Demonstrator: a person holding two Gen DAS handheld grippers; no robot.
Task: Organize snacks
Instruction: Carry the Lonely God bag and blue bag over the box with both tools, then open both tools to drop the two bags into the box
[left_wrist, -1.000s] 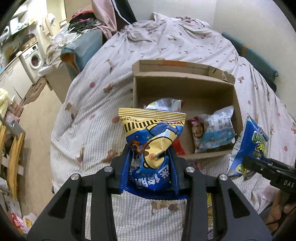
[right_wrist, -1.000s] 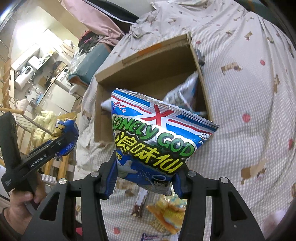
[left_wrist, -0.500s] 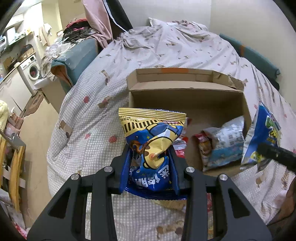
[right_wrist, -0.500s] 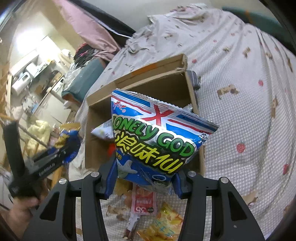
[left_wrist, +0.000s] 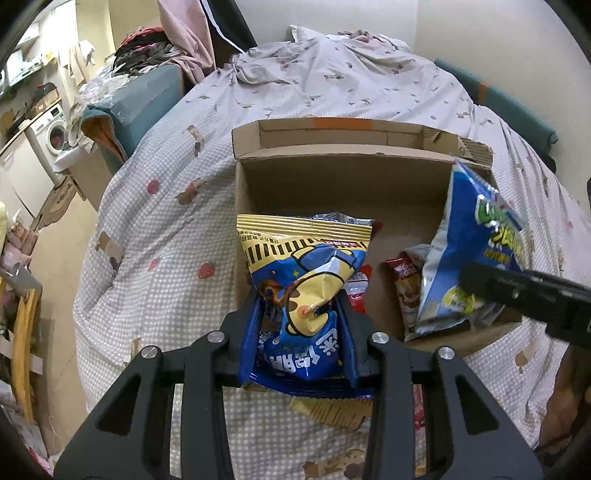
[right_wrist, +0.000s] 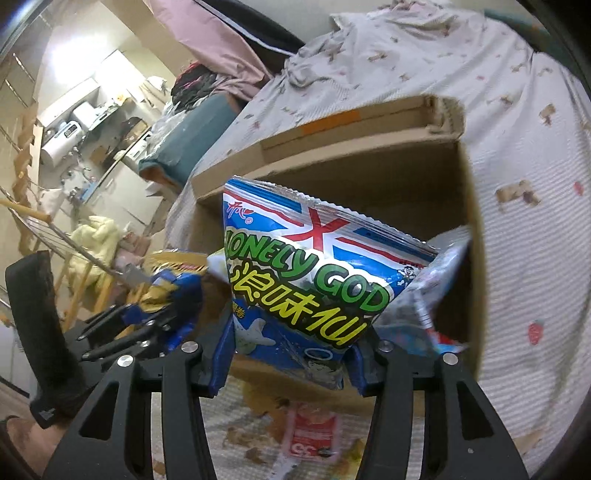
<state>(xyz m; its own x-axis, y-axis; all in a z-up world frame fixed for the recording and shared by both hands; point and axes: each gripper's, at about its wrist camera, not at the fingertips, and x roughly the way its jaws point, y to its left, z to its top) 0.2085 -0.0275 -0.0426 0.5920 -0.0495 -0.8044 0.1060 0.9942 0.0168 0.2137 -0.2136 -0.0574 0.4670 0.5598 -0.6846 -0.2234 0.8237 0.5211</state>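
On the bed (left_wrist: 295, 103), under a checked cover, lies an open cardboard box (left_wrist: 332, 177); against a second ago it fills more of both views, both grippers having closed in on it.

Left: left gripper (left_wrist: 303, 325), fingers clamped on the lower part of a yellow-and-blue snack bag (left_wrist: 306, 269). Grip unchanged. The bag now hangs over the box's near left corner, where earlier it stood short of the near wall.

Centre, box floor: a red-and-brown packet (left_wrist: 404, 291) and a small red packet (left_wrist: 356, 291), as before.

Right: right gripper (right_wrist: 291, 362), fingers either side of the blue Lonely God bag (right_wrist: 314, 280), its bottom edge between them; the jaws are opening. From the left wrist view this bag has gone from outside the box's right wall to above the right half of the interior. Behind it a pale blue packet (right_wrist: 439, 280) leans in the box's right side.

Near, on the bed before the box: a red-and-white sachet (right_wrist: 310, 435), loose.
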